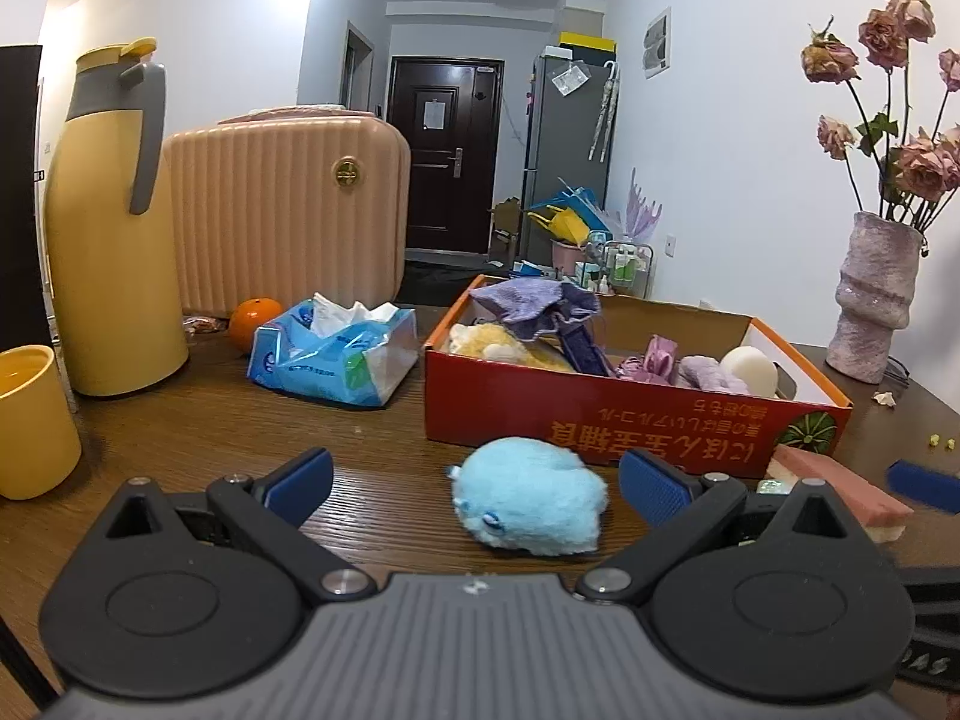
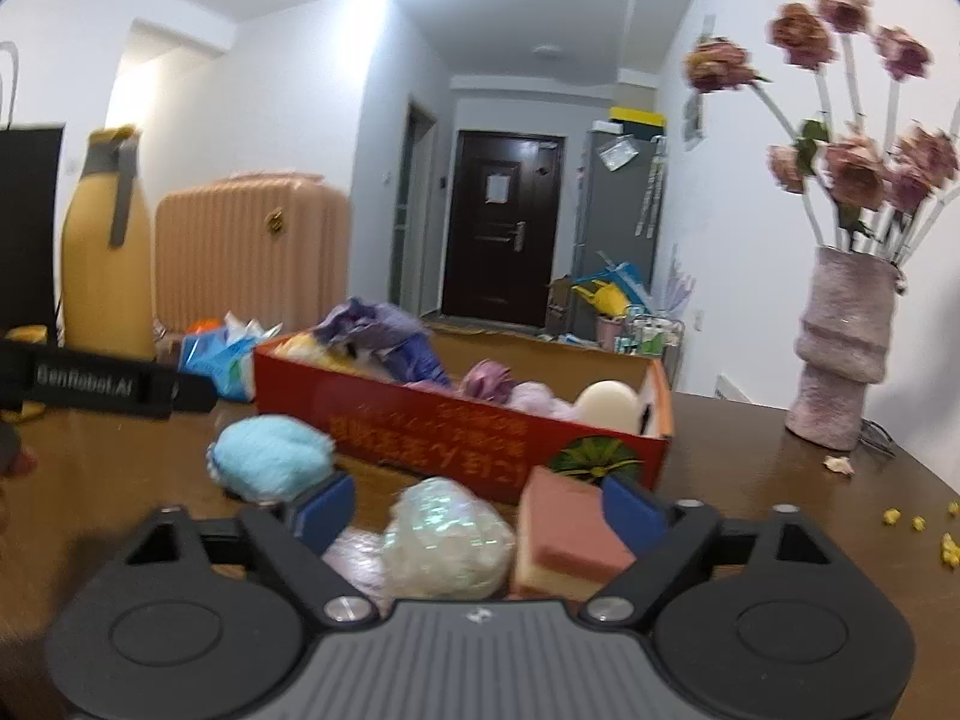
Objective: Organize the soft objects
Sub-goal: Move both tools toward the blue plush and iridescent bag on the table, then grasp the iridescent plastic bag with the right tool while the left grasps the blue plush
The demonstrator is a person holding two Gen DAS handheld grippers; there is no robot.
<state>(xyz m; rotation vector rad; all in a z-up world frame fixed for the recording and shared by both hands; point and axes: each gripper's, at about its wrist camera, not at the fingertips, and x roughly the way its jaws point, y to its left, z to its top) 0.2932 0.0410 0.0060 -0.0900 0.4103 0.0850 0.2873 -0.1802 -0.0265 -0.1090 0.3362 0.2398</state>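
A fluffy light-blue plush [image 1: 531,495] lies on the wooden table between the open fingers of my left gripper [image 1: 477,483], untouched. Behind it stands a red cardboard box [image 1: 600,420] holding purple cloths, a yellow plush and a cream ball. In the right wrist view my right gripper [image 2: 480,507] is open around a shiny white pom-pom [image 2: 447,540] and a pink sponge block [image 2: 570,534]; the blue plush [image 2: 273,459] lies to its left and the red box [image 2: 480,426] behind. The pink sponge [image 1: 840,489] also shows in the left wrist view.
A yellow thermos [image 1: 114,228], yellow cup [image 1: 33,420], pink suitcase [image 1: 288,210], orange [image 1: 255,324] and blue tissue pack [image 1: 336,354] stand at the left. A pink vase of dried roses [image 1: 873,294] stands at the right. Yellow crumbs [image 2: 918,522] lie on the table.
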